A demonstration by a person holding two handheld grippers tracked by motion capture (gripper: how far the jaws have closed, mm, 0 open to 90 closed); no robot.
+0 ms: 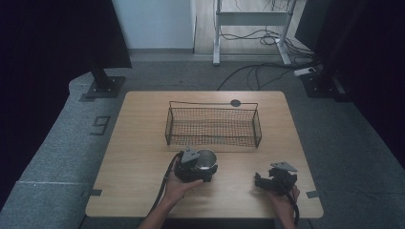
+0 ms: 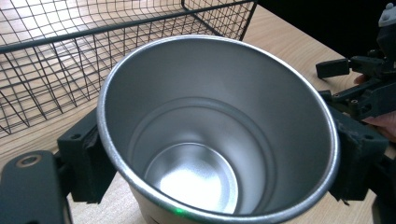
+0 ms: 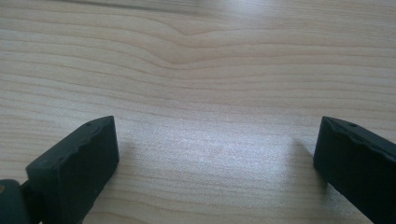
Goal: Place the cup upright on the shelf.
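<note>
A shiny metal cup [image 1: 206,160] stands upright just in front of the black wire basket [image 1: 213,125]. My left gripper [image 1: 203,164] is shut on the cup, one jaw on each side of its wall. In the left gripper view the cup [image 2: 219,130] is empty, its open mouth toward the camera, and the basket [image 2: 70,60] lies just behind it. My right gripper [image 1: 261,182] rests low over the table near the front right, its jaws wide apart. In the right gripper view its fingers [image 3: 79,163] frame bare wood [image 3: 210,93] with nothing between them.
The wooden table [image 1: 138,157] has a small dark round disc [image 1: 235,102] at its far edge behind the basket. The basket is empty. Black stands, cables and a desk frame stand on the floor beyond the table.
</note>
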